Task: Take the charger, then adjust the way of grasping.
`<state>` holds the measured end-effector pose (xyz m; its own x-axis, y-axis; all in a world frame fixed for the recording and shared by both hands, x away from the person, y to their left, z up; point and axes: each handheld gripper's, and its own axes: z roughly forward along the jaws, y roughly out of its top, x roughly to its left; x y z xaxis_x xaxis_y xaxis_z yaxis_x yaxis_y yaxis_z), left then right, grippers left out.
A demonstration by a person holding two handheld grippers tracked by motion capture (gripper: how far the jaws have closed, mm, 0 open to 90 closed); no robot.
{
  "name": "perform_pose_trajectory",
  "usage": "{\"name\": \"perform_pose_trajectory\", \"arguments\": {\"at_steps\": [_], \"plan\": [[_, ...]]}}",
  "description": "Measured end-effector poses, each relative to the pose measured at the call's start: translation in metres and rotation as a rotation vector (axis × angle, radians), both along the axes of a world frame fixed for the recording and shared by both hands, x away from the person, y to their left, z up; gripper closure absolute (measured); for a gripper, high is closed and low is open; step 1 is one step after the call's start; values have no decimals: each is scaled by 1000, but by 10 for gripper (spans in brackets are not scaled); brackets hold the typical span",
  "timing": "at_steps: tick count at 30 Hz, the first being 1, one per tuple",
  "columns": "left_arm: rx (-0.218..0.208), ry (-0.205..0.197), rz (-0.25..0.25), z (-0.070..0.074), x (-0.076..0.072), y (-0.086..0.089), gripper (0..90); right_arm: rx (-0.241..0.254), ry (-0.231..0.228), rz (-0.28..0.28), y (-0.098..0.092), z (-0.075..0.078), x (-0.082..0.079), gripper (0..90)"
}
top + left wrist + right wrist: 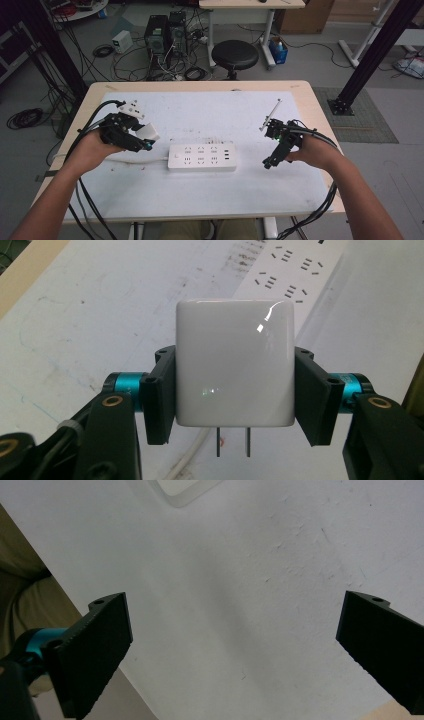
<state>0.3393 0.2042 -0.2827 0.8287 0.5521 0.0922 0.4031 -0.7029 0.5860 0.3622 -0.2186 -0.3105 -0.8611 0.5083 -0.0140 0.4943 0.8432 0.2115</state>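
A white power strip (202, 157) lies flat in the middle of the white mat, its cord running off to the left. My left gripper (145, 137) hovers just left of it, shut on a glossy white plug adapter (235, 362) (148, 132). The adapter's two metal prongs (233, 441) point back toward the camera in the left gripper view, and the strip's sockets (287, 275) lie beyond. My right gripper (270, 161) is open over bare mat to the right of the strip, nothing between its jaws. A corner of the strip (186, 490) shows at the top of the right gripper view.
The wooden table (310, 95) carries a white mat (210, 115). A black stool (235, 54), computer towers (165, 32) and tangled cables stand on the floor behind. A black frame post (372, 52) rises at the right. The mat's near edge (75, 597) falls away beside the right gripper.
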Motion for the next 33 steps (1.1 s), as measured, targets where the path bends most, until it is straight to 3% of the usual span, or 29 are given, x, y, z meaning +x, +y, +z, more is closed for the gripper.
{"name": "perform_pose_trajectory", "arguments": {"at_steps": [9, 13, 23, 27, 33], "plan": [[-8, 12, -13, -3, -2, -6, 424, 0, -14, -3, 1, 2, -6, 8], [0, 9, -45, -4, -2, -10, 424, 9, -11, -17, 4, 0, -9, 8], [-7, 9, -111, -8, -2, -17, 424, 91, -25, -32, 15, -3, -12, 8], [-18, -1, -140, -8, -2, -21, 424, 166, -20, -19, 26, -4, -16, 8], [-19, -15, -195, -8, -3, -35, 424, 311, 8, -52, 37, -1, -20, 7]]}}
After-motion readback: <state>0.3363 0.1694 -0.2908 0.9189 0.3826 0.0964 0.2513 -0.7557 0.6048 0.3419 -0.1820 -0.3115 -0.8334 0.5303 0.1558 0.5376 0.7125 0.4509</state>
